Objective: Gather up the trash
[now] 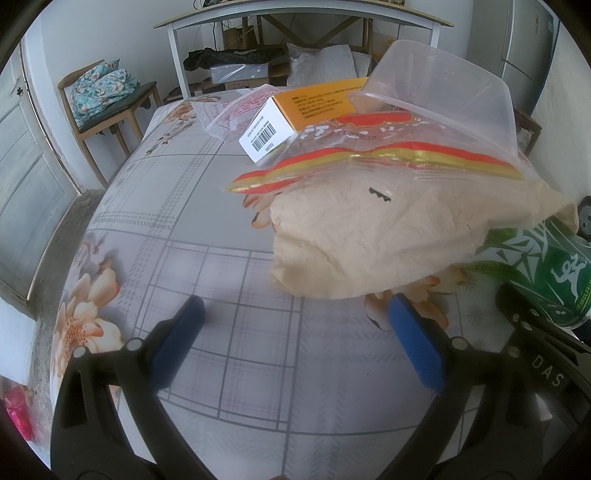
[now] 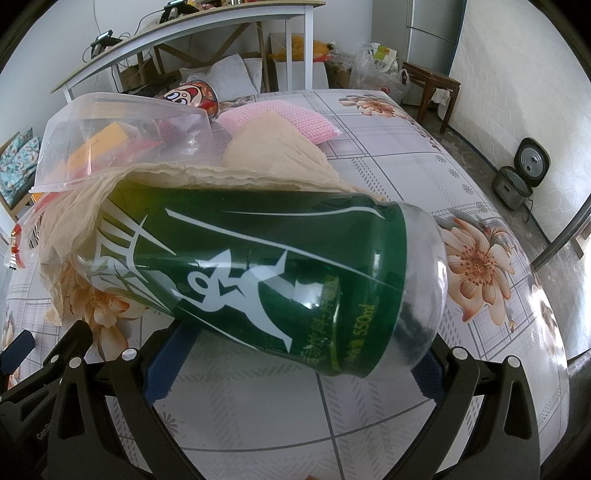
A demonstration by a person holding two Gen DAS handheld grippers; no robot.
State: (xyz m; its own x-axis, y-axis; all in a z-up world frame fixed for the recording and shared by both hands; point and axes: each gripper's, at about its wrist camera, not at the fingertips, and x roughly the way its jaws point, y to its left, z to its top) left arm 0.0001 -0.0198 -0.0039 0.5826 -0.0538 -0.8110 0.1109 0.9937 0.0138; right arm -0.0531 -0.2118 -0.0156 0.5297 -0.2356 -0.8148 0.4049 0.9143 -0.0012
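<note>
A green plastic bottle (image 2: 258, 269) lies on its side between my right gripper's (image 2: 295, 354) blue pads; the jaws stand wide around its lower part, and I cannot tell if they touch it. The bottle also shows in the left wrist view (image 1: 543, 266). Above it lie crumpled beige paper (image 1: 388, 236), a red and gold plastic bag (image 1: 369, 158), an orange and white box (image 1: 295, 114) and a clear plastic tub (image 1: 443, 92). My left gripper (image 1: 295, 332) is open and empty, just in front of the beige paper.
The table has a floral checked cloth (image 1: 221, 258). A pink cloth (image 2: 280, 118) and a printed cup (image 2: 195, 92) lie beyond the pile. A wooden chair (image 1: 107, 99) stands at the far left, a white desk (image 1: 295, 22) behind, a rice cooker (image 2: 521, 177) on the floor right.
</note>
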